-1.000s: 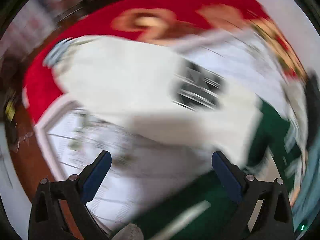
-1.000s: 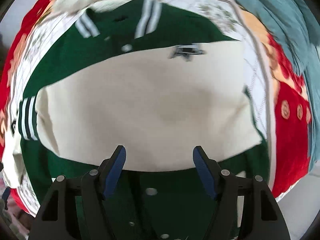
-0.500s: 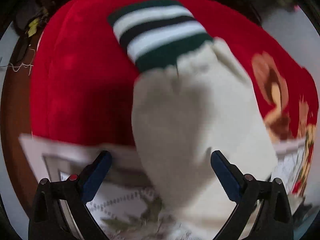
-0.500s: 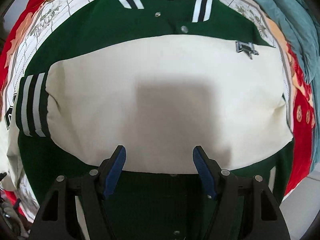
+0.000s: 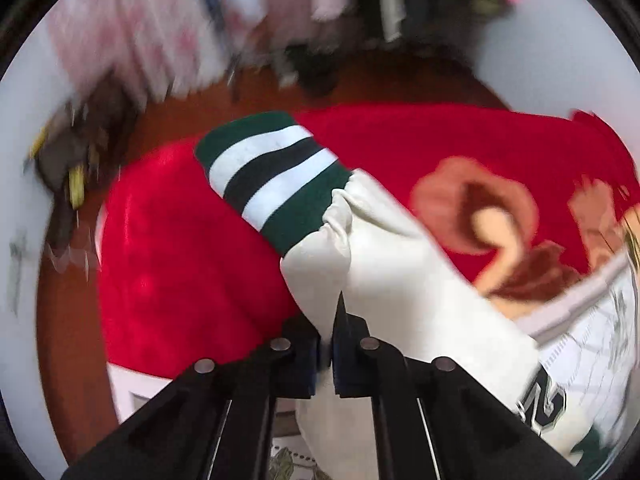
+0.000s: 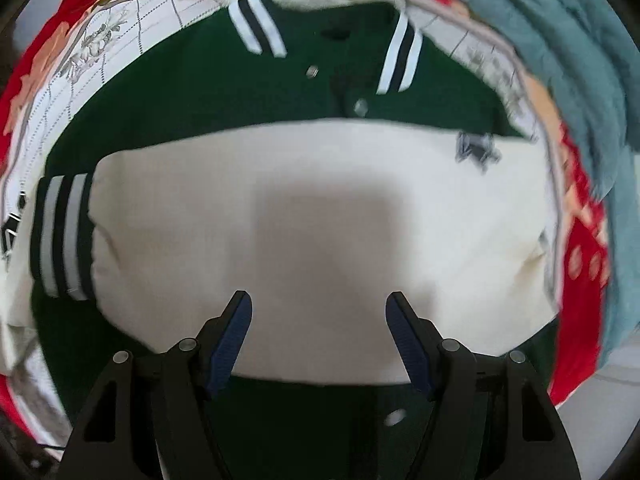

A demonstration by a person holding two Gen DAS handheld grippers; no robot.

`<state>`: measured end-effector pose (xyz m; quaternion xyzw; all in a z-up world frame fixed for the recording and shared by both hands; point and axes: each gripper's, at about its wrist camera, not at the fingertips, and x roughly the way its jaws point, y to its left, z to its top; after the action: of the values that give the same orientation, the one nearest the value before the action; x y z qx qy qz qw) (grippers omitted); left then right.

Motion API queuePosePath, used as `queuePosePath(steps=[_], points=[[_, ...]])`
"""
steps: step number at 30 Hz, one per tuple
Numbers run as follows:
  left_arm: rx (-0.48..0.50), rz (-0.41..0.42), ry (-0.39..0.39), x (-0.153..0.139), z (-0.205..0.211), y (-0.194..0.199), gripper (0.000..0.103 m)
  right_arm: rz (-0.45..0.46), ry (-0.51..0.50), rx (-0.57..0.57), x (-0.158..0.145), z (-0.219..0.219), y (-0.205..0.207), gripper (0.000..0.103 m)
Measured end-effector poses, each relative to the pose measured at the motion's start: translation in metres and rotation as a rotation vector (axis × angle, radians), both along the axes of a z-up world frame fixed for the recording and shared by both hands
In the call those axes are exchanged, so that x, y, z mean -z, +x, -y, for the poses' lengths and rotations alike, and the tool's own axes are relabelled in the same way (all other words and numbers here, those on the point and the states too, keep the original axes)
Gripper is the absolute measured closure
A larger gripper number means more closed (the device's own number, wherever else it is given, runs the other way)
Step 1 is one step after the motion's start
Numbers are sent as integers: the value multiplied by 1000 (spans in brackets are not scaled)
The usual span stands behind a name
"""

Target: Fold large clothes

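The left gripper (image 5: 330, 336) has just closed, its jaws clamped on the cream sleeve (image 5: 384, 264) below the striped cuff (image 5: 276, 176), over the red blanket (image 5: 180, 264). The right gripper (image 6: 318, 336) hangs with jaws apart, nothing between them, above the green jacket (image 6: 192, 96), whose other sleeve (image 6: 320, 208) lies folded across its front.

Jacket (image 6: 320, 220) on blanket (image 6: 580, 240)
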<state>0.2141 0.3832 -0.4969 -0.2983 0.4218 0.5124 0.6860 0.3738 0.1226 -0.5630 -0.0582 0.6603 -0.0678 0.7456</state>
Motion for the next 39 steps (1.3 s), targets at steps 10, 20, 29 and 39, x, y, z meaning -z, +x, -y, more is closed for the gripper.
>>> queuePosePath(steps=[10, 20, 29, 39], points=[[543, -5, 285, -114, 197, 94, 102, 31, -32, -98, -5, 25, 29, 29], [956, 68, 187, -136, 414, 140, 102, 42, 73, -25, -28, 132, 36, 29], [1300, -11, 94, -84, 606, 144, 102, 7, 119, 263, -19, 324, 12, 29], [1339, -262, 54, -4, 650, 138, 96, -70, 189, 440, 14, 427, -31, 29]])
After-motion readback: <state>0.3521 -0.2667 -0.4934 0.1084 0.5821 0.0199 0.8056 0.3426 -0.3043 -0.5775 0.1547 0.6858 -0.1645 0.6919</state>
